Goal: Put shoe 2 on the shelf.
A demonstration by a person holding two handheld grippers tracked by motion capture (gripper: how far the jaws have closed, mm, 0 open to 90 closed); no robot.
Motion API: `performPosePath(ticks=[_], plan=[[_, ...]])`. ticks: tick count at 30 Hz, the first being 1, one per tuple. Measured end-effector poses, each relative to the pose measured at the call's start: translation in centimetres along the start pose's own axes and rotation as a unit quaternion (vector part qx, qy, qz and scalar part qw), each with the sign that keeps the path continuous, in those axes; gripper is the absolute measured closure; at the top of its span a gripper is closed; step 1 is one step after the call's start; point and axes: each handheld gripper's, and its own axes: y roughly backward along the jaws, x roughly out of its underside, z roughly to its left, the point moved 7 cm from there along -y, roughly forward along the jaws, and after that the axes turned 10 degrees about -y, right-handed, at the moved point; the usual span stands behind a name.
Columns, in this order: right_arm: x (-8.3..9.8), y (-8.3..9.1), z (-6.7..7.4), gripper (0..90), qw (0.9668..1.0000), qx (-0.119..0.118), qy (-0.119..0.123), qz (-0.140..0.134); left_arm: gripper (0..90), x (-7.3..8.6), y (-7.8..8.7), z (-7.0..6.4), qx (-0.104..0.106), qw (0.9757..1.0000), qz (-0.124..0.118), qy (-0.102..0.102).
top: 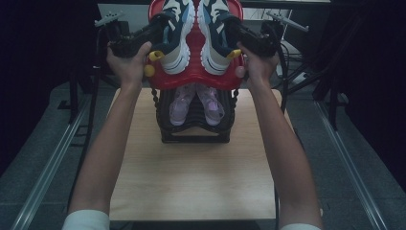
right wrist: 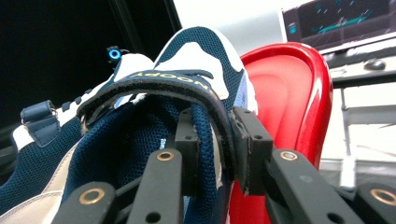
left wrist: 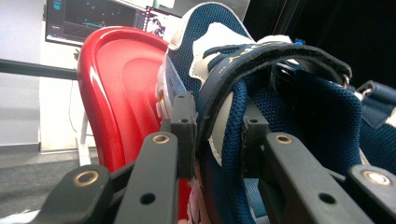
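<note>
A pair of navy and white sneakers rests on the red top shelf of a shoe rack at the table's far edge. My left gripper is shut on the left sneaker. In the left gripper view the jaws pinch the sneaker's mesh side wall by the strap, one pad inside and one outside, with the red shelf behind. My right gripper clamps the right sneaker the same way. The right gripper holds that sneaker's wall, next to the shelf.
Below the red shelf, a pair of pale pink see-through sandals sits on the black lower rack. The wooden table stretches toward the person. Metal rails run along both sides. A monitor stands behind the rack.
</note>
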Motion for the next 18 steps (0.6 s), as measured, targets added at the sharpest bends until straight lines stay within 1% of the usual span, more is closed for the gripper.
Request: performPosePath(ticks=[1,3,4,8,10,13,16,17,18], plan=[[0.1,0.0,0.3,71.9,0.9999,0.0,0.011,-0.001,73.7,0.1,0.0,0.0,-0.001,1.0,-0.002,-0.003],[0.2,-0.1,0.5,70.7,0.9998,0.002,0.02,-0.002,73.6,0.1,0.0,-0.1,-0.002,1.0,-0.004,-0.001],[0.3,-0.2,0.7,70.1,0.9997,0.008,0.023,-0.004,73.6,0.1,0.0,-0.1,-0.002,1.0,-0.004,-0.002],[0.3,-0.3,0.8,69.1,0.9996,0.013,0.026,-0.004,71.9,0.1,-0.2,-0.4,-0.003,1.0,0.003,-0.006],[0.4,-0.4,0.9,68.2,0.9995,0.015,0.028,0.002,70.2,0.1,-0.3,-0.5,-0.004,1.0,0.0,-0.005],[0.4,-0.5,0.8,66.5,0.9994,0.017,0.029,0.009,67.0,0.2,-0.5,-0.8,0.003,1.0,-0.003,-0.002],[0.6,-0.8,0.7,62.7,0.9994,0.01,0.024,0.021,61.6,0.3,-1.0,-1.0,0.011,0.9999,0.004,0.006],[0.6,-1.0,0.8,61.7,0.9993,0.004,0.026,0.026,59.4,0.3,-1.1,-1.1,0.014,0.9998,0.005,0.009],[0.6,-1.1,0.9,61.5,0.999,0.003,0.033,0.03,57.5,0.4,-1.2,-1.1,0.015,0.9998,0.005,0.009]])
